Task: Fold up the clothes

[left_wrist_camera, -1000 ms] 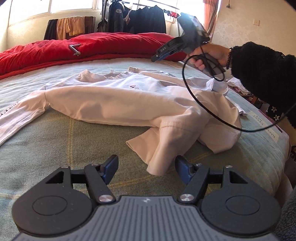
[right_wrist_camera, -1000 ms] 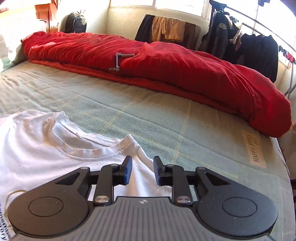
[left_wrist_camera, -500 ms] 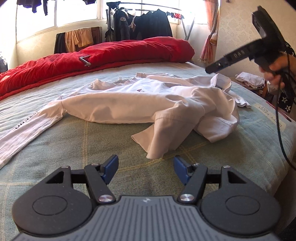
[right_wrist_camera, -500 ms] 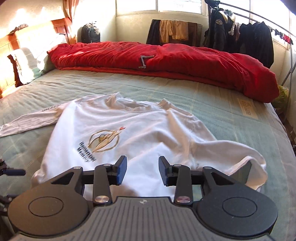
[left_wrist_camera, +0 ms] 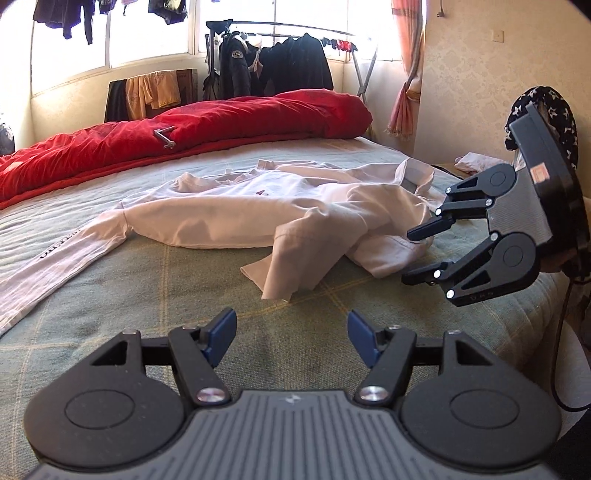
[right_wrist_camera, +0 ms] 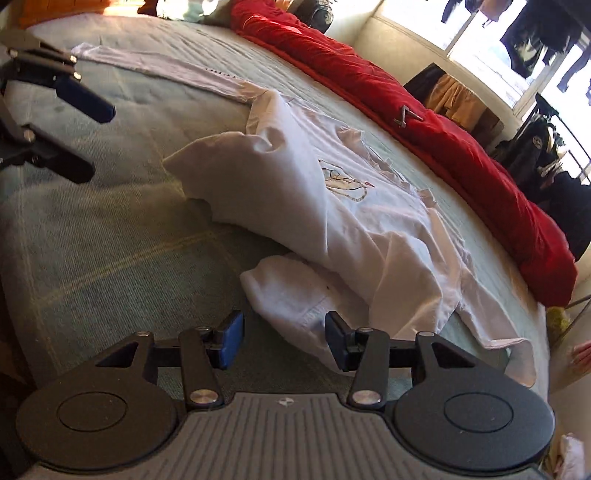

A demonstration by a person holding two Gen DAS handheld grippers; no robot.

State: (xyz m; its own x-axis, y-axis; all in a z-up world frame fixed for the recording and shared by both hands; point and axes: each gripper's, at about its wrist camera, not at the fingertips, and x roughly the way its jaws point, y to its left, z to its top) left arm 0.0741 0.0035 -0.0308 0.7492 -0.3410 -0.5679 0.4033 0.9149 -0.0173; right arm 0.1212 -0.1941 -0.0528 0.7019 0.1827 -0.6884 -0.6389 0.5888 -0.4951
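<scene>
Black plastic and blue pads make up both tools. Nearest, the left gripper (left_wrist_camera: pixel 291 334) hangs over bare bedcover, its jaws standing well apart with nothing between them. The right gripper (right_wrist_camera: pixel 283 338) sits at the near edge of the garment, rolled onto its side as the left camera shows it (left_wrist_camera: pixel 419 254); its jaws are opening, and a fold of white cloth lies just ahead of the gap, not pinched by the pads.

White long-sleeved sweatshirt (left_wrist_camera: pixel 258 206) lies crumpled across the middle of the bed, front up, hem bunched toward the grippers. One sleeve (left_wrist_camera: pixel 55 258) runs out flat to the left and carries dark lettering along its length, too foreshortened to read. The chest (right_wrist_camera: pixel 347 181) bears an outlined graphic with a small red mark; no wording can be made out.

Green-grey bedcover (left_wrist_camera: pixel 122 317) with pale yellow check lines forms the working surface, flat and lightly creased. Beyond the garment a red duvet (left_wrist_camera: pixel 221 125) is rolled along the far side, with a small grey metal crank-shaped object (left_wrist_camera: pixel 165 136) resting on it. Further back stand a clothes rail (left_wrist_camera: pixel 280 70) hung with dark jackets, one showing a round sleeve badge, illegible. Orange and dark clothing is draped under the bright window (left_wrist_camera: pixel 147 33). Patterned cream wallpaper and a pink curtain (left_wrist_camera: pixel 406 74) close the right side.
</scene>
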